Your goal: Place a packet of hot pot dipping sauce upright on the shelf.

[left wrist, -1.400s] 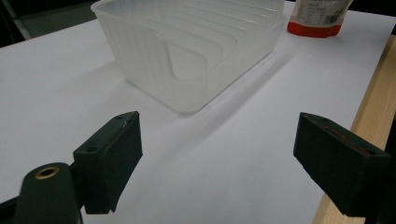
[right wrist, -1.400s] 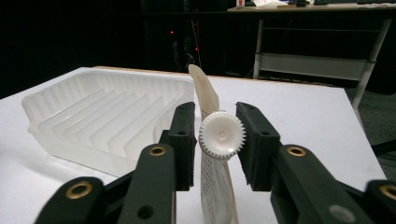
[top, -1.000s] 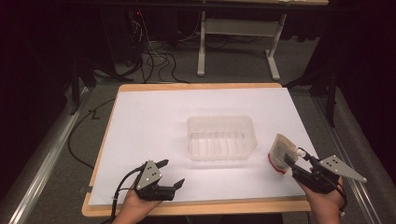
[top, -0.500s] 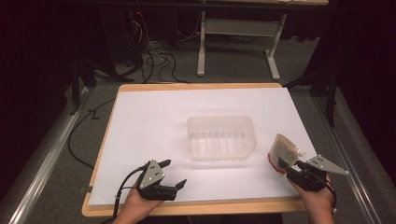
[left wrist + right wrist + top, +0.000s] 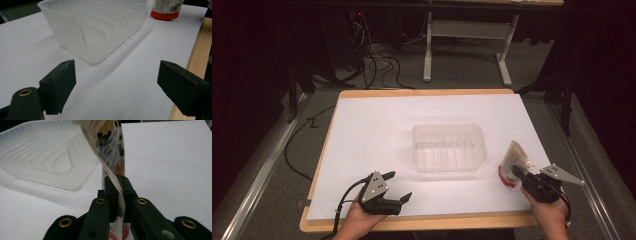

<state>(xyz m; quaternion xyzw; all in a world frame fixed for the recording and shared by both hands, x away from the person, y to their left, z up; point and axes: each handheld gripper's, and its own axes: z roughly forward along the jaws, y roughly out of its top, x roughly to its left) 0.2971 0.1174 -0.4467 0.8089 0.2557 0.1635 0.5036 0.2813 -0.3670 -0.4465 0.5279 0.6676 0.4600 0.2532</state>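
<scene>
high view: right gripper (image 5: 518,172) at the near right of the white-topped wooden bench (image 5: 377,125), its fingers (image 5: 113,192) pinched shut on the thin edge of a soft printed plastic pouch with a red bottom (image 5: 512,165). pouch stands tilted just ahead of the fingers, red end down at the bench, so the grip looks like a hold to lift or carry it, likely toward the clear ribbed plastic tray (image 5: 449,147) that sits ahead and to the left of those fingers, apart from the pouch. grabbing the flat seam makes sense: film is floppy, body would squash.

right gripper view: pouch film glossy, cream with black blotches and some orange print, curling over above the fingers; red band low between them. tray edge off to the left, translucent, stepped ribs on its floor, rounded corners.

left gripper (image 5: 397,187) rests low at the near left of the bench, fingers (image 5: 60,85) spread wide with nothing between them, only bare white sheet. left gripper view: tray just ahead of the fingers, empty, thin frosted walls; pouch's red end beyond it, far right. judging by this, left hand is idle or waiting to steady the tray.
</scene>
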